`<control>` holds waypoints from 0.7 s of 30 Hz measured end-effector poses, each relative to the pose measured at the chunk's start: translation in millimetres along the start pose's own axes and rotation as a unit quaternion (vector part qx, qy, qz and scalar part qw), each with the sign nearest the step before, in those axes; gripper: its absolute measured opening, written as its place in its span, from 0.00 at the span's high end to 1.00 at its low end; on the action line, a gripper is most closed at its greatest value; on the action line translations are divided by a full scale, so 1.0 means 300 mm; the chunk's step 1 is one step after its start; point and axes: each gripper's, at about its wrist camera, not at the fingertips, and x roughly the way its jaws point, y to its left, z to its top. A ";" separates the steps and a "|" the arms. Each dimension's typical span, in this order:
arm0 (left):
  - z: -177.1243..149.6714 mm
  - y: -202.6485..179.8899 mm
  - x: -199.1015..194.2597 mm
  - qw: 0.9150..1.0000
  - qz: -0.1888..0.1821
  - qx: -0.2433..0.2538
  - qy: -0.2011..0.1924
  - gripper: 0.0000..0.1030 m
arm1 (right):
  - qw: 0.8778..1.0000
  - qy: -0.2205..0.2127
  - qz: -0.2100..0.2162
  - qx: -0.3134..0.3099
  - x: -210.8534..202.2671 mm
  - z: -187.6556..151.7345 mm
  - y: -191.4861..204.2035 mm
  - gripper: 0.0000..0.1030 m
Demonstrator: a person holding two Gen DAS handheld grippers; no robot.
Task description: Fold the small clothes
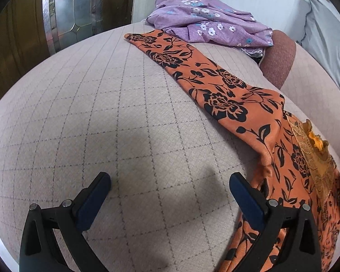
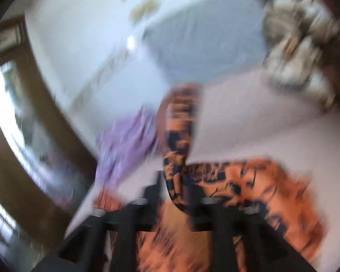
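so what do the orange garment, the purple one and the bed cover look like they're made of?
Orange garment: thin, soft printed fabric, matte; lies flat and drapes, with gold lace-like trim at the neck.
Purple garment: light woven floral print, likely cotton; crumples in crisp folds.
Bed cover: thick textured weave with a stitched grid, matte.

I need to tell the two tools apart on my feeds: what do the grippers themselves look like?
The left gripper has black plastic arms with cut-out slots, silver round pivot pins, and two flat dark blue pads. The right gripper is heavily blurred: black arms and silvery pins show, so it looks alike; its pad colour cannot be told. No cables, markings or sleeves show.
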 end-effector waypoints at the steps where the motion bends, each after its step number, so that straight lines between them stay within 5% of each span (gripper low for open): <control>1: 0.001 0.004 -0.002 1.000 -0.003 -0.003 0.001 0.00 | 0.998 0.063 -0.004 -0.016 0.114 -0.101 0.034 0.00; 5: 0.005 0.030 -0.012 1.000 -0.019 -0.018 0.007 0.00 | 0.985 0.166 -0.045 -0.024 0.303 -0.384 0.022 0.02; 11: 0.010 0.028 -0.011 0.999 -0.017 -0.031 0.010 0.00 | 0.995 0.091 -0.037 0.000 0.125 -0.273 -0.041 0.00; 15: 0.013 0.040 -0.011 0.999 -0.025 -0.041 0.010 0.00 | 0.993 0.039 -0.086 0.064 0.076 -0.195 -0.213 0.00; 17: 0.012 0.039 -0.011 0.999 -0.024 -0.038 0.011 0.00 | 0.978 0.100 -0.143 0.111 0.160 -0.225 -0.372 0.01; 18: 0.012 0.039 -0.012 0.999 -0.025 -0.035 0.011 0.00 | 0.961 0.149 -0.161 0.170 0.199 -0.255 -0.463 0.08; 21: 0.014 0.044 -0.015 0.999 -0.030 -0.044 0.007 0.00 | 0.976 0.087 -0.097 0.174 0.099 -0.220 -0.437 0.10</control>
